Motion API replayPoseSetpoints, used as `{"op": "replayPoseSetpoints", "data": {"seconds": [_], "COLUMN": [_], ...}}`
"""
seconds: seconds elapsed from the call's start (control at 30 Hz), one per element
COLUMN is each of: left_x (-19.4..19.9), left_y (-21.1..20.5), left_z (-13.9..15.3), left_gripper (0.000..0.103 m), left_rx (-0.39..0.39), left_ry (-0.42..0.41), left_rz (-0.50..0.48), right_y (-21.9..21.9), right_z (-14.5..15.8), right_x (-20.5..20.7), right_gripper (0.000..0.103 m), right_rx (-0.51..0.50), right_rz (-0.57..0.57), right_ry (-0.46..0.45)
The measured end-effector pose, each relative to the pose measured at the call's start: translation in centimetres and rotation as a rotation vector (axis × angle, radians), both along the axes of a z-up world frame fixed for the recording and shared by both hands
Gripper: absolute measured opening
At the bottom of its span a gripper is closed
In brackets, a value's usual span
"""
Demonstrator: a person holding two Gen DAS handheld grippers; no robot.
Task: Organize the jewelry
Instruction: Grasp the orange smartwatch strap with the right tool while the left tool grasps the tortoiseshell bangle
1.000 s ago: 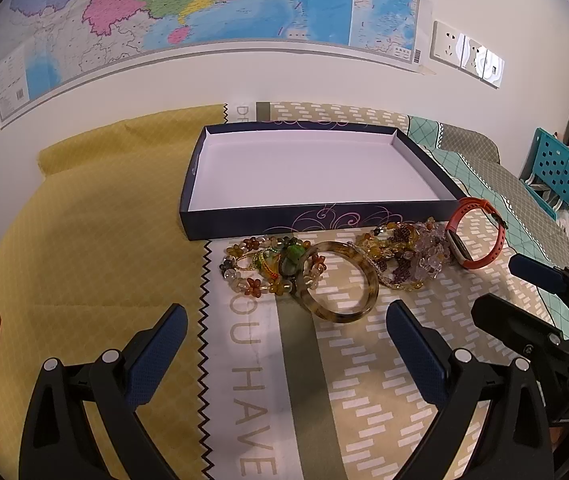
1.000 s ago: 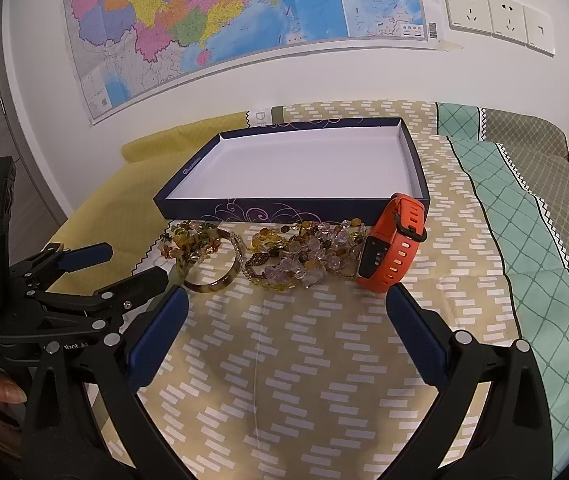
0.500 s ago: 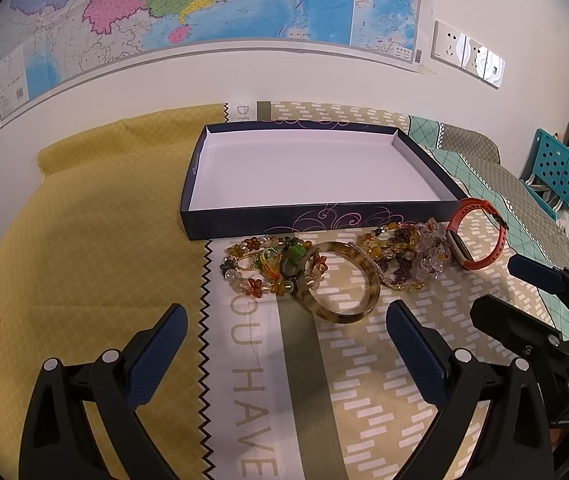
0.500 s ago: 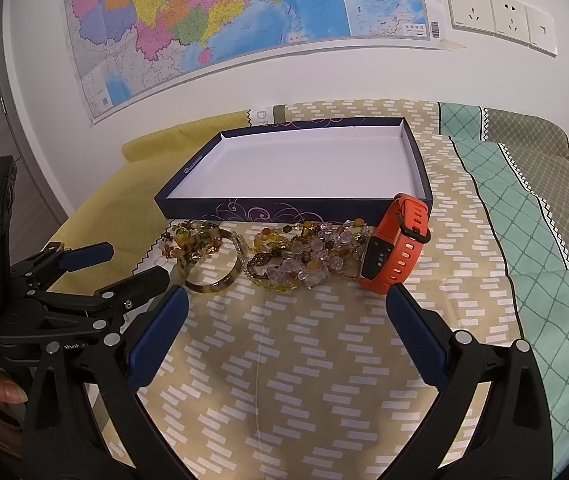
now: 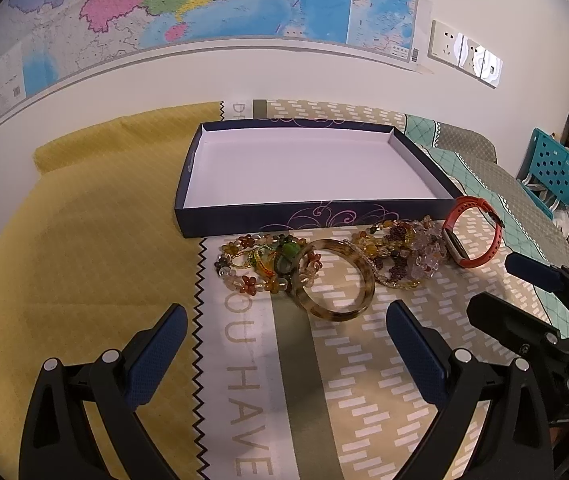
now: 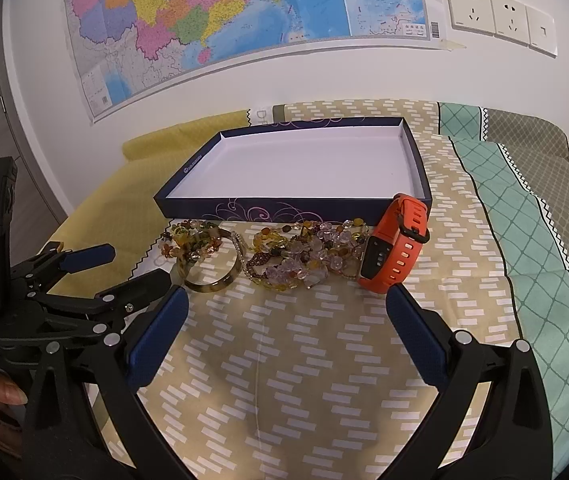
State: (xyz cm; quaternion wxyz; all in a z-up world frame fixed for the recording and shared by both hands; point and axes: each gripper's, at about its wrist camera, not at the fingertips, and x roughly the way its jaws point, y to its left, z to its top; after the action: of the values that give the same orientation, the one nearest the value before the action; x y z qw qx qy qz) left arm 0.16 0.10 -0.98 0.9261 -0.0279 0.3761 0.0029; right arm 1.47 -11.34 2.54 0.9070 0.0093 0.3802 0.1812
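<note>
Patchwork cloth covers the table, where our box (image 5: 308, 168) sits empty. Just in front of it the jewelry (image 5: 324, 264) lies heaped. We hold left tongs (image 5: 284, 344) and right tongs (image 6: 284, 328) released; picking hasn't begun, so next we close on one piece.

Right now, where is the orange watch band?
The orange watch band stands on edge at the jewelry row's right end, beside the clear beads, before the box.
</note>
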Motion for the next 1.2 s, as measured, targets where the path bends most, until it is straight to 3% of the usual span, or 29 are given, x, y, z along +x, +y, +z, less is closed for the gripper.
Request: {"op": "replayPoseSetpoints", "data": {"seconds": [0.23, 0.33, 0.43, 0.5, 0.73, 0.9, 1.0, 1.13, 1.2], "left_x": [0.2, 0.3, 0.4, 0.4, 1.2, 2.3, 3.1, 4.0, 4.4], "left_y": [0.2, 0.4, 0.5, 0.5, 0.9, 1.4, 1.6, 1.1, 0.9], "left_z": [-0.1, -0.2, -0.3, -0.3, -0.6, -1.0, -1.5, -1.7, -1.8], "left_gripper": [0.096, 0.096, 0.096, 0.096, 0.092, 0.075, 0.061, 0.05, 0.037], "left_rx": [-0.007, -0.01, -0.012, -0.009, -0.033, -0.079, -0.116, -0.112, -0.12], "left_ry": [0.007, 0.013, 0.019, 0.022, 0.043, 0.074, 0.109, 0.125, 0.137], "left_rz": [-0.006, -0.003, -0.002, -0.005, -0.022, -0.064, -0.09, -0.127, -0.147], "right_y": [-1.4, -2.8, -3.9, -4.9, -8.9, -11.0, -11.3, -10.6, -10.5], "right_z": [0.5, 0.5, 0.0, -0.5, -1.7, -2.3, -2.4, -2.6, -2.6], "right_x": [0.8, 2.0, 3.5, 4.3, 5.2, 5.8, 5.5, 5.6, 5.9], "right_gripper": [0.097, 0.086, 0.067, 0.048, 0.041, 0.045, 0.05, 0.05, 0.05], "right_rx": [-0.021, -0.024, -0.019, 0.011, 0.043, 0.062, 0.081, 0.077, 0.073], "right_rz": [-0.05, -0.103, -0.129, -0.14, -0.222, -0.27, -0.258, -0.218, -0.21], "right_ry": [-0.014, -0.003, 0.03, 0.065, 0.132, 0.171, 0.172, 0.178, 0.179]}}
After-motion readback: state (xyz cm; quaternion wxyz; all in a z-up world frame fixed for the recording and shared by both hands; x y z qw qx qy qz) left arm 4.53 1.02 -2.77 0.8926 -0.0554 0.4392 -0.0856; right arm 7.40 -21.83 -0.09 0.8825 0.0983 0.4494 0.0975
